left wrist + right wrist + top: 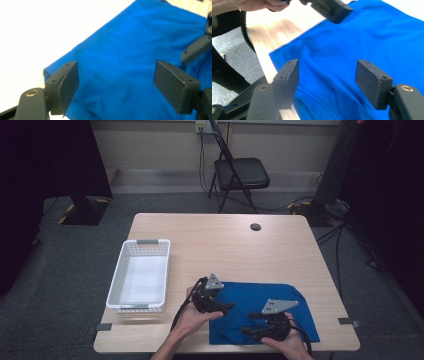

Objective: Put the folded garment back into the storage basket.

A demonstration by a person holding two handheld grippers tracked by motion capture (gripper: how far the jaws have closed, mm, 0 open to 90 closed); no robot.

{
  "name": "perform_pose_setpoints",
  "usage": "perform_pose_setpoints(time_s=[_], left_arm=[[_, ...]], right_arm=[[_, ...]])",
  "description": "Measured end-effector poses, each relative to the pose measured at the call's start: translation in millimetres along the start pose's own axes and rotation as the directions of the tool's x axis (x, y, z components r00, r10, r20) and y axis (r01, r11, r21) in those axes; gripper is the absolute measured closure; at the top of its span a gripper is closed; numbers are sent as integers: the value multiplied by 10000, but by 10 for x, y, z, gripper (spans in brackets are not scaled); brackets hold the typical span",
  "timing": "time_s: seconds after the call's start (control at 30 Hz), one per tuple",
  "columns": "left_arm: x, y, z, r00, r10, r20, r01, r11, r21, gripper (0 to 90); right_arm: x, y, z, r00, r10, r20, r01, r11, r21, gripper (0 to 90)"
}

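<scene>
While both pairs of jaws stand apart over the cloth, these are the weak points of the moment:

Blue cloth (260, 307): lies folded flat on the near right part of the table (210, 235), its near edge close to the table's front edge; wrinkled, with a looser fold at its near left corner.

Left gripper (222, 309): hovers over the cloth's left edge, jaws wide apart with nothing between the pads; in the left gripper view only cloth lies below the gap.

Right gripper (250, 330): hovers over the cloth's near edge, jaws likewise spread and empty; the right gripper view shows the cloth's corner and bare wood under its left pad.

Basket (141, 275): white, empty, left of the cloth and apart from it; judged the likely place for the cloth to go.

Risk, thin grab: if a gripper closes on the top layer alone, the fold likely opens as it lifts, and the cloth hangs loose instead of staying a neat packet.

Risk, missed edge: the right gripper sits right at the cloth's border, so a closing there may catch only a sliver of fabric, which could slip out.

Risk, front edge: a drag toward the person may pull the cloth off the table, since it lies so near the edge.

Risk, crowding: the two grippers are near each other, and a careless reach could knock jaw on jaw.

Risk, uneven lift: one side rising ahead of the other may slide the layers apart.
</scene>
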State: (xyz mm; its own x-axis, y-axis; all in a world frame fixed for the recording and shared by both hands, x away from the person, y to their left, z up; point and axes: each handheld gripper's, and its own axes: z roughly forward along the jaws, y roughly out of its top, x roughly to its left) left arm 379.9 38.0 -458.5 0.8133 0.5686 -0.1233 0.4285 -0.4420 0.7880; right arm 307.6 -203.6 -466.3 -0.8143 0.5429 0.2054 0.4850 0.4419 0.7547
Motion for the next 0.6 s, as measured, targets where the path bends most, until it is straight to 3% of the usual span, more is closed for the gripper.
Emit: perform_pose_setpoints(time_s=[0.13,0.27,0.5,0.6], left_arm=[[105,66,13,9995,-224,-204,220,9996,-175,195],[239,40,49,9968,-753,-284,744,9967,-327,188],[361,-58,123,9948,-937,-392,946,9952,244,189],[378,-66,128,9939,-968,-524,971,9953,33,213]], right_arm=[[53,89,32,9998,-71,-189,67,9998,-186,373],[127,174,99,9989,-224,-421,209,9991,-370,374],[262,258,300,9954,-539,-797,526,9984,-189,399],[319,287,379,9930,-715,-938,711,9974,-75,426]])
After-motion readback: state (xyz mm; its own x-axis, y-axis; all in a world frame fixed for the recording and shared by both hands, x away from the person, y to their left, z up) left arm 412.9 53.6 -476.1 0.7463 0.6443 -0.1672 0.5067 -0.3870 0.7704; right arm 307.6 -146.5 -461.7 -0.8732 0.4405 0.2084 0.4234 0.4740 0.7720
